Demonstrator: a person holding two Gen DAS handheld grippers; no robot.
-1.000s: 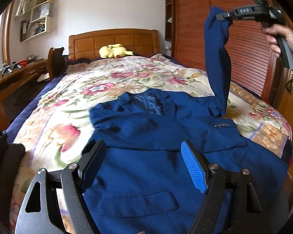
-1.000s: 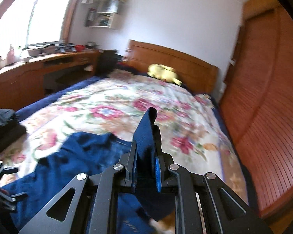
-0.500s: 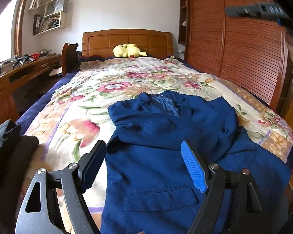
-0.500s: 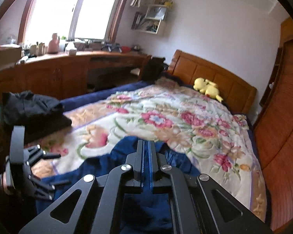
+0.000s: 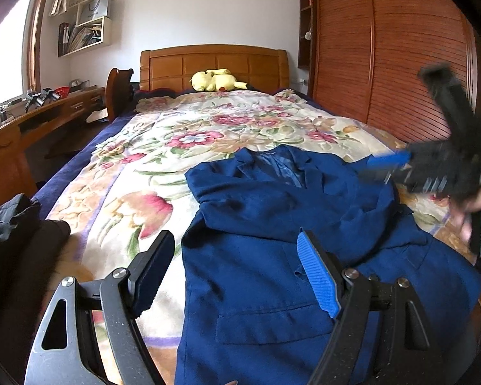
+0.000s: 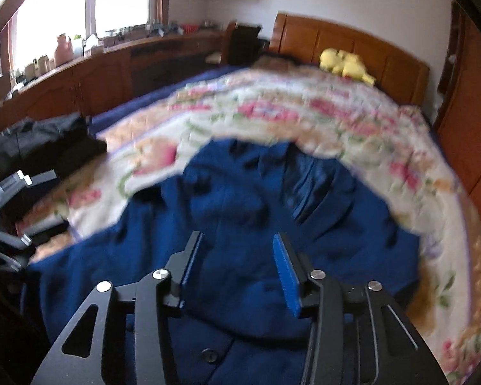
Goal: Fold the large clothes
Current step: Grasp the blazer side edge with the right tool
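A blue suit jacket point(image 5: 266, 224) lies face up on the flowered bedspread point(image 5: 208, 134), collar toward the headboard, its right sleeve folded across the chest. My left gripper point(image 5: 237, 266) hovers open over the jacket's lower left edge, nothing between its pads. My right gripper point(image 6: 237, 263) hangs low over the jacket point(image 6: 256, 211) with its jaws opening and no cloth between them. In the left wrist view the right gripper point(image 5: 388, 163) is a blurred dark shape at the jacket's right shoulder, held by a hand point(image 5: 474, 205).
A dark pile of clothes point(image 5: 12, 224) sits at the bed's near left corner. A yellow plush toy point(image 5: 216, 80) rests by the wooden headboard point(image 5: 213, 64). A wooden desk point(image 5: 22, 128) runs along the left wall and a slatted wardrobe point(image 5: 384, 57) along the right.
The right gripper held the blue sleeve high, let it drop across the jacket, then came down low over the jacket and opened. The left gripper stayed open over the hem.
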